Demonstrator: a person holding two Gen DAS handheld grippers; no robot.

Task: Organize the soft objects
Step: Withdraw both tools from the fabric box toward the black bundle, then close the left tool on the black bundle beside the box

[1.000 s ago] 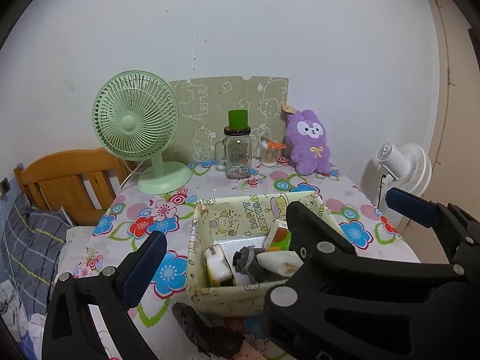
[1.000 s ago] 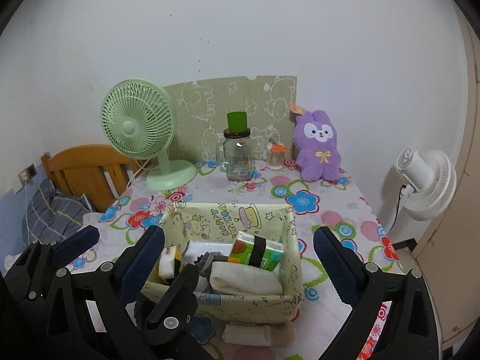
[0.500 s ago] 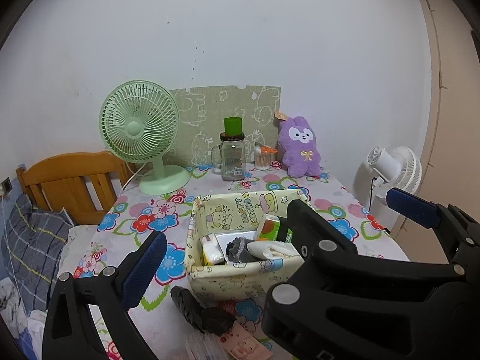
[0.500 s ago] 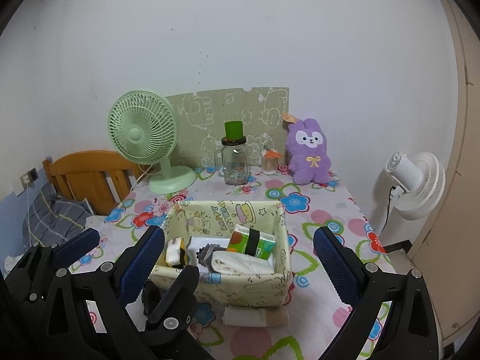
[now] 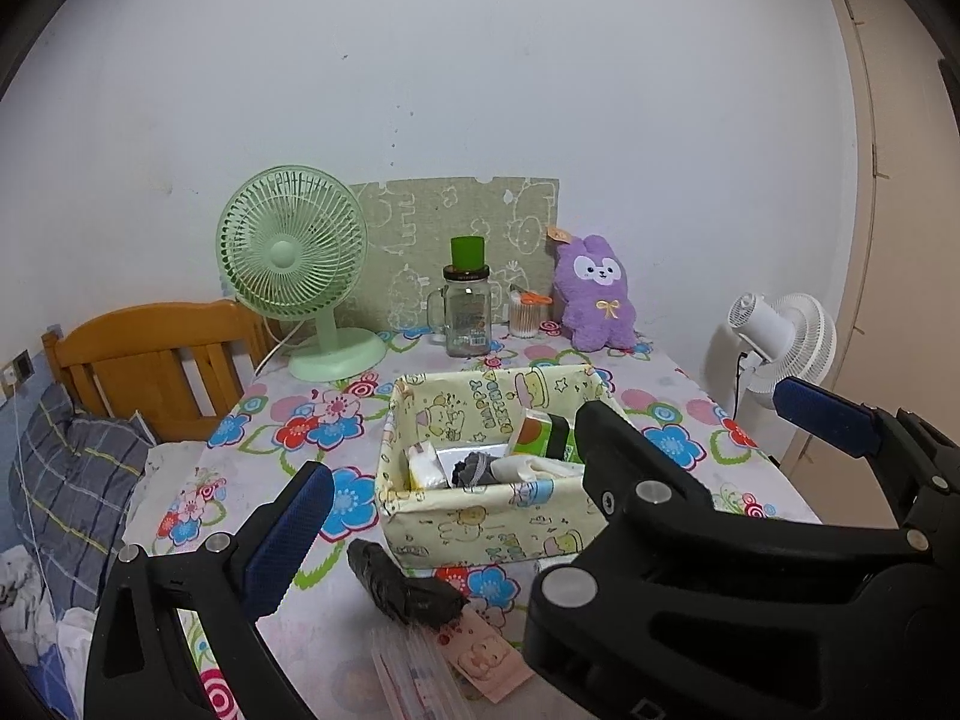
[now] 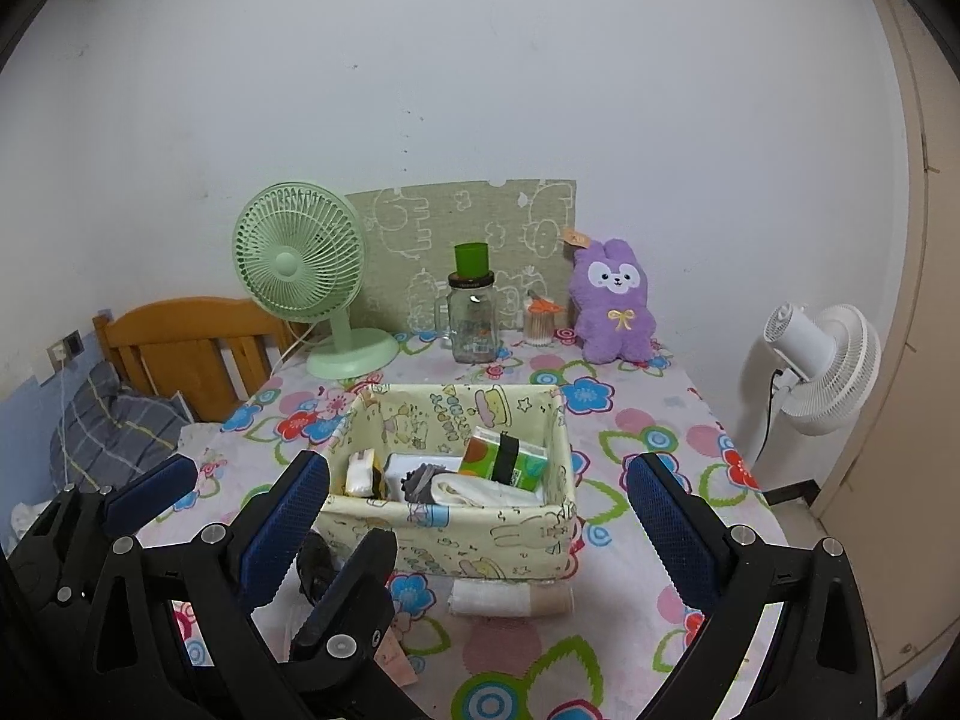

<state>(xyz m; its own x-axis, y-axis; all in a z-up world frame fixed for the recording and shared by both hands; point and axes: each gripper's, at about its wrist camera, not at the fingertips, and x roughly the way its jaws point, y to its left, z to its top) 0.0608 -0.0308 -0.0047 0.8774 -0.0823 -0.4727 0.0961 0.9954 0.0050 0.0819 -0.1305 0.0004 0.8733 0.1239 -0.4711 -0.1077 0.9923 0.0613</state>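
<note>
Pale yellow cartoon-print fabric forms the storage box (image 6: 456, 531) at the middle of the flowered bench (image 6: 648, 420), holding a green tissue pack (image 6: 504, 459), a white folded cloth (image 6: 480, 489) and a grey sock (image 6: 420, 480). A black sock (image 5: 402, 588) and a cream rolled cloth (image 6: 510, 598) lie on the bench just in front of the box. The left gripper (image 5: 540, 486) and right gripper (image 6: 480, 510) hover before the box, jaws spread and holding nothing.

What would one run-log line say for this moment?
left gripper: open | right gripper: open | yellow fabric storage box: filled | black rolled cloth: outside
</note>
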